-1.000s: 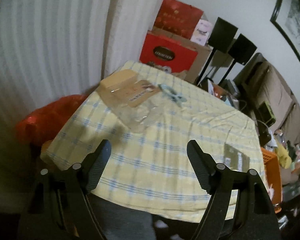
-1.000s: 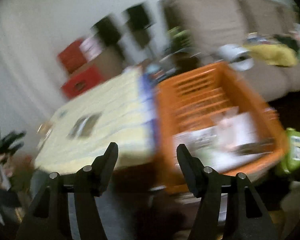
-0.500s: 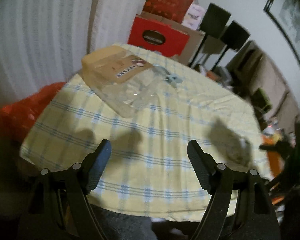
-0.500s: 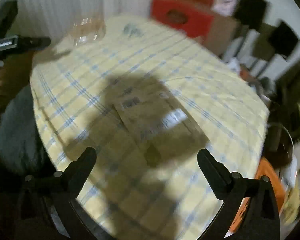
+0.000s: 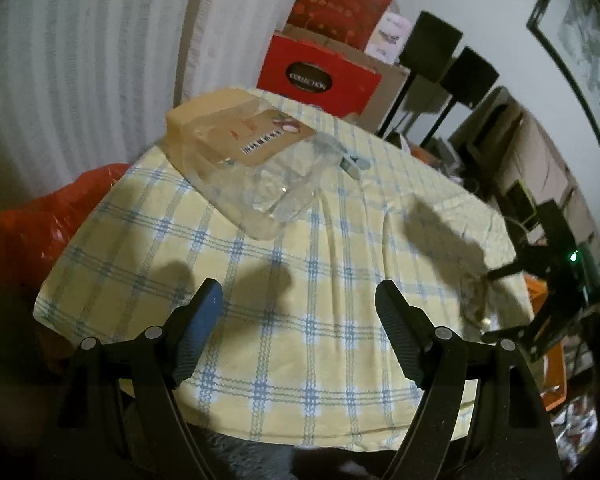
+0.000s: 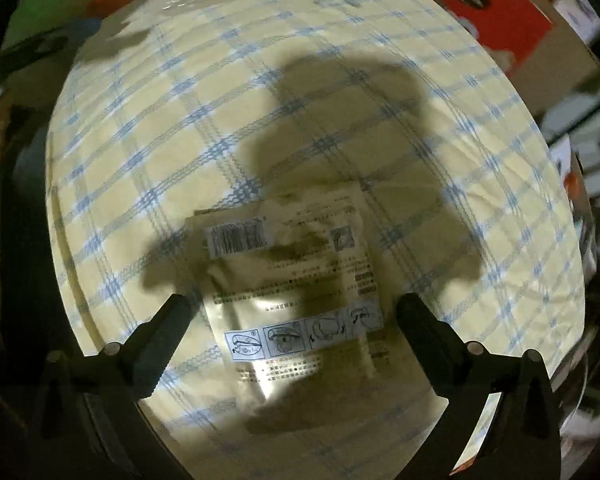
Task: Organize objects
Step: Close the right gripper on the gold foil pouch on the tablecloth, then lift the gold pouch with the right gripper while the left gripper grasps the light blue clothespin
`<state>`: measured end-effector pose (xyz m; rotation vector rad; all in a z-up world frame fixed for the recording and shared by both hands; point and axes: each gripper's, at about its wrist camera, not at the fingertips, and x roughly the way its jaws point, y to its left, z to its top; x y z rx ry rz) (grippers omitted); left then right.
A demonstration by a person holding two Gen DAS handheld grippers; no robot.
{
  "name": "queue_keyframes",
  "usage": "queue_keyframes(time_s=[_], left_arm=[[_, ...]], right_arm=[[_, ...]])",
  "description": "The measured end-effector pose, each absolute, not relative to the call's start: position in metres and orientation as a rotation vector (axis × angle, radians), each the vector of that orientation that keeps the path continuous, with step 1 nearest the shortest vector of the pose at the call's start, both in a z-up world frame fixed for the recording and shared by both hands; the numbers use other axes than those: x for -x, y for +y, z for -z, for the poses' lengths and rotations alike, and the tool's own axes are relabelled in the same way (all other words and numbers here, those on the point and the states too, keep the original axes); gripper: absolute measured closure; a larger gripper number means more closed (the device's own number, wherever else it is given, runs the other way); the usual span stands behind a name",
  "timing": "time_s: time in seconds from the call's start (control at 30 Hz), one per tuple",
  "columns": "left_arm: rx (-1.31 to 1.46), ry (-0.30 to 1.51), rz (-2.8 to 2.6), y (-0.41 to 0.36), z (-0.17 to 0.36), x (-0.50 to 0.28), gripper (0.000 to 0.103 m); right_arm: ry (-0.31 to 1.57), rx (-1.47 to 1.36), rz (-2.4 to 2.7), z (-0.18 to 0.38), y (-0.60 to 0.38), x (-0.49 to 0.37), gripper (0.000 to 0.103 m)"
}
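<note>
A flat clear packet [image 6: 296, 292] with a barcode label and printed pictograms lies on the yellow checked tablecloth [image 6: 148, 152]. My right gripper [image 6: 290, 314] is open and hovers just above it, one finger at each side of it. In the left wrist view my left gripper [image 5: 300, 304] is open and empty above the near edge of the tablecloth [image 5: 260, 280]. A clear plastic bag [image 5: 260, 184] holding a brown box [image 5: 236, 128] lies at the far left of the table. A small grey-green object [image 5: 352, 160] lies behind it. The right gripper [image 5: 540, 300] shows at the table's right edge.
Red boxes [image 5: 320, 76] and black speakers on stands [image 5: 432, 44] stand behind the table. A red plastic bag [image 5: 28, 232] sits at the left. An orange basket [image 5: 556, 368] is beyond the right edge. A white curtain hangs at the left.
My right gripper has swung from the orange basket to the table and come down over the flat packet. My left gripper has moved a little closer to the table.
</note>
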<state>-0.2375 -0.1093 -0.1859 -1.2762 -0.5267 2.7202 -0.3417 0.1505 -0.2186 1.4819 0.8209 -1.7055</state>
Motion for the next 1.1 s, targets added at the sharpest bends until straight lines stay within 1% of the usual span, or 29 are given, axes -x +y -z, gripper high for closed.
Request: queue_keyframes(time_s=[0.1, 0.17, 0.2, 0.23, 0.27, 0.3, 0.33, 0.47, 0.57, 0.77, 0.83, 0.87, 0.9, 0.93, 1.0, 1.07, 1.1], left_arm=[[1.296, -0.514, -2.721, -0.11, 0.187, 0.24, 0.027], [1.311, -0.495, -2.728, -0.109, 0.185, 0.24, 0.027], [1.294, -0.481, -2.745, -0.108, 0.18, 0.237, 0.027], [1.276, -0.477, -2.754, -0.108, 0.176, 0.235, 0.027], [1.255, -0.481, -2.761, -0.109, 0.171, 0.232, 0.027], [1.233, -0.491, -2.767, -0.11, 0.166, 0.23, 0.027], [1.212, -0.502, -2.773, -0.111, 0.161, 0.227, 0.027], [1.176, -0.492, -2.802, -0.112, 0.147, 0.22, 0.027], [1.147, -0.505, -2.819, -0.112, 0.135, 0.216, 0.027], [1.131, -0.568, -2.784, -0.1, 0.106, 0.215, 0.026], [1.092, -0.673, -2.753, -0.093, 0.089, 0.222, 0.019], [1.083, -0.694, -2.73, -0.089, 0.085, 0.227, 0.013], [1.077, -0.716, -2.697, -0.082, 0.081, 0.238, 0.01], [1.09, -0.733, -2.671, -0.074, 0.08, 0.251, 0.01], [1.227, -0.721, -2.608, -0.048, 0.087, 0.291, 0.011], [1.276, -0.631, -2.631, -0.021, 0.091, 0.316, 0.011], [1.284, -0.582, -2.663, -0.004, 0.095, 0.33, 0.011]], right_arm=[[0.771, -1.524, 1.758, 0.219, 0.157, 0.338, 0.0], [0.735, -1.521, 1.796, 0.217, 0.163, 0.333, 0.003], [0.724, -1.52, 1.809, 0.215, 0.164, 0.329, 0.011], [0.712, -1.518, 1.822, 0.213, 0.165, 0.325, 0.023], [0.694, -1.518, 1.845, 0.209, 0.165, 0.317, 0.029], [0.682, -1.519, 1.865, 0.207, 0.165, 0.311, 0.039], [0.664, -1.525, 1.89, 0.206, 0.165, 0.306, 0.044], [0.563, -1.553, 2.038, 0.202, 0.17, 0.287, 0.045], [0.489, -1.513, 2.134, 0.198, 0.174, 0.265, 0.046], [0.219, -1.356, 2.383, 0.186, 0.201, 0.241, 0.046], [0.103, -1.313, 2.437, 0.179, 0.209, 0.242, 0.046], [0.028, -1.283, 2.461, 0.177, 0.215, 0.239, 0.046], [-0.046, -1.257, 2.486, 0.171, 0.223, 0.231, 0.046], [-0.114, -1.23, 2.513, 0.166, 0.232, 0.228, 0.046], [-0.253, -1.15, 2.578, 0.152, 0.245, 0.219, 0.046], [-0.36, -1.078, 2.643, 0.137, 0.257, 0.211, 0.046], [-0.454, -1.022, 2.671, 0.13, 0.265, 0.205, 0.046]])
